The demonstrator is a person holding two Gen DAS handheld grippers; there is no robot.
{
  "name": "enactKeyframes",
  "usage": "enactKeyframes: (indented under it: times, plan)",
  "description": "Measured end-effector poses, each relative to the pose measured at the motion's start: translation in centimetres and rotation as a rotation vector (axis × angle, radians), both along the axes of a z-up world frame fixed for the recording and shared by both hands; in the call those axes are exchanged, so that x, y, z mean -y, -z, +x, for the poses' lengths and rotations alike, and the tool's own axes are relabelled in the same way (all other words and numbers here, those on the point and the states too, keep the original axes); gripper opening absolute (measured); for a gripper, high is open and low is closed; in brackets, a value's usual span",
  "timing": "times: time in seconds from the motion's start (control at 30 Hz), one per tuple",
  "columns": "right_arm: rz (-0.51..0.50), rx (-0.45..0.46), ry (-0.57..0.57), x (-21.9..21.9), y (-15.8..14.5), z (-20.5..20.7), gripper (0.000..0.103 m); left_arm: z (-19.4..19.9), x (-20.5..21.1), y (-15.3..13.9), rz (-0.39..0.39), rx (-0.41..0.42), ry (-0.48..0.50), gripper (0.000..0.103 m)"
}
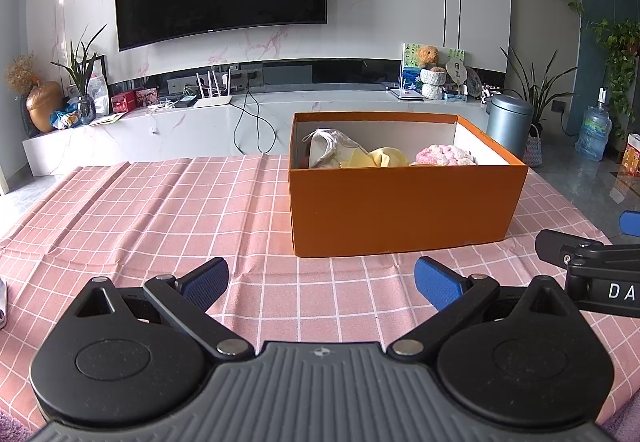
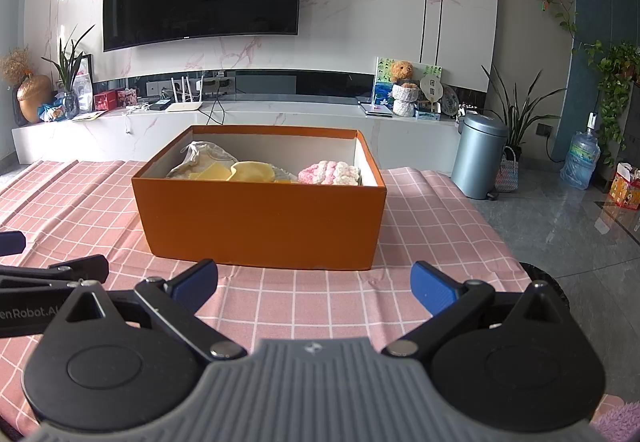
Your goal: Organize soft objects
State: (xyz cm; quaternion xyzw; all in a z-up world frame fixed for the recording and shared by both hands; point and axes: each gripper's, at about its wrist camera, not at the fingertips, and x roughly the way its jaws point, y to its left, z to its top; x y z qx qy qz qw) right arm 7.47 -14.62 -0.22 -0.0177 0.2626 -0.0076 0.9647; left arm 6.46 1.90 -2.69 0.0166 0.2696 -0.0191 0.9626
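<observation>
Reaching in with both the left gripper (image 1: 320, 284) and right gripper (image 2: 314, 286), fingers spread and empty, you could shove the light orange box (image 2: 260, 226) across the checked cloth (image 1: 160, 209) on the desk.

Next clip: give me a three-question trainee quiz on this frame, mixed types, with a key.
1. True or false: the left gripper is holding a soft item.
2. Which item lies at the right end of the orange box? A) beige pouch B) pink-and-white knitted piece C) yellow cloth
3. Fill in: the box stands on a pink ____ tablecloth.

Key: 1 false, both it and the right gripper are open and empty; 2 B; 3 checked.
</observation>
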Motion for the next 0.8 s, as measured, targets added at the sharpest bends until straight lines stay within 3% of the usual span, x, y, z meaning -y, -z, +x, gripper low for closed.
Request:
enactKeyframes:
  times: [0.8]
  plan:
    - [-0.001, -0.005, -0.004, 0.02, 0.22, 0.15, 0.101, 0.1, -0.17, -0.07, 0.002, -0.004, -0.008, 0.103]
